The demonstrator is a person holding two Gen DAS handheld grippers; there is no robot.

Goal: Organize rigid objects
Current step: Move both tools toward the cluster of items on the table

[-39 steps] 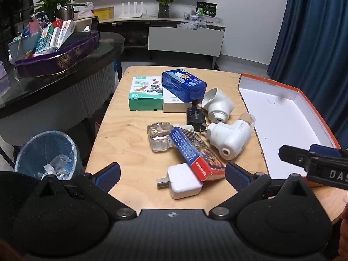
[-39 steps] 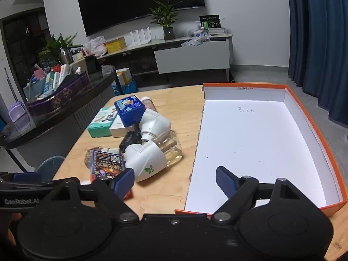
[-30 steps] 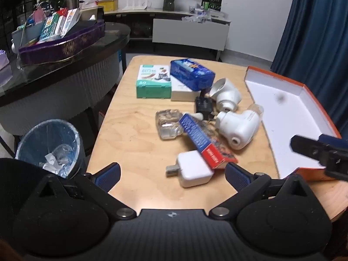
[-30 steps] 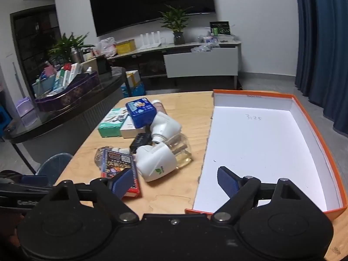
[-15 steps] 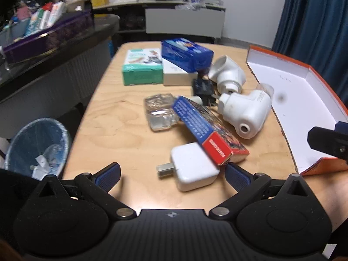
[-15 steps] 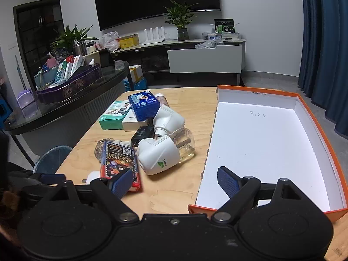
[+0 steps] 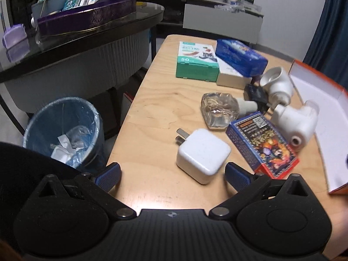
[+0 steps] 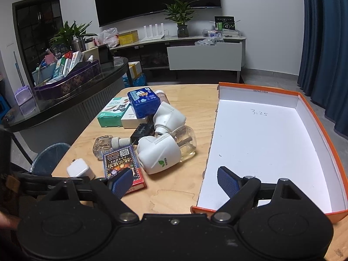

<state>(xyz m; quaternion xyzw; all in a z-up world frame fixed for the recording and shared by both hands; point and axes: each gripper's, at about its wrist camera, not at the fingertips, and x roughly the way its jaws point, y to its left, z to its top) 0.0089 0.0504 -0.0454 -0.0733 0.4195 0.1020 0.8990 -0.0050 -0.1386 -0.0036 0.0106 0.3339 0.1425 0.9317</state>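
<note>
bench (image 7: 152, 100): pale plywood top, rounded corners, cluttered across the middle.
orange box (image 8: 267, 152): open, white inside, "3:25" handwritten near its far wall; along the bench's right edge, near corner by the right jaws.
left gripper (image 7: 171, 176): jaws released and spread wide, holding nothing; low over the near edge of the bench, white charger just ahead between the tips.
right gripper (image 8: 175, 183): jaws released, holding nothing; 1 blue pad above the orange box's near corner, the other above the card box.
green box (image 7: 196, 59): flat, toward the far left corner, touching a white box.
blue case (image 7: 240, 54): resting on that white box.
2 white plug-in diffusers (image 8: 159, 155): mid-bench, just beside the orange box's left wall.
card box (image 7: 263, 142): blue and red, tilted, near edge, touching the charger's right side.
white charger (image 7: 203, 155): prongs pointing far-left.
clear bottle (image 7: 219, 109): on its side, behind the charger.
</note>
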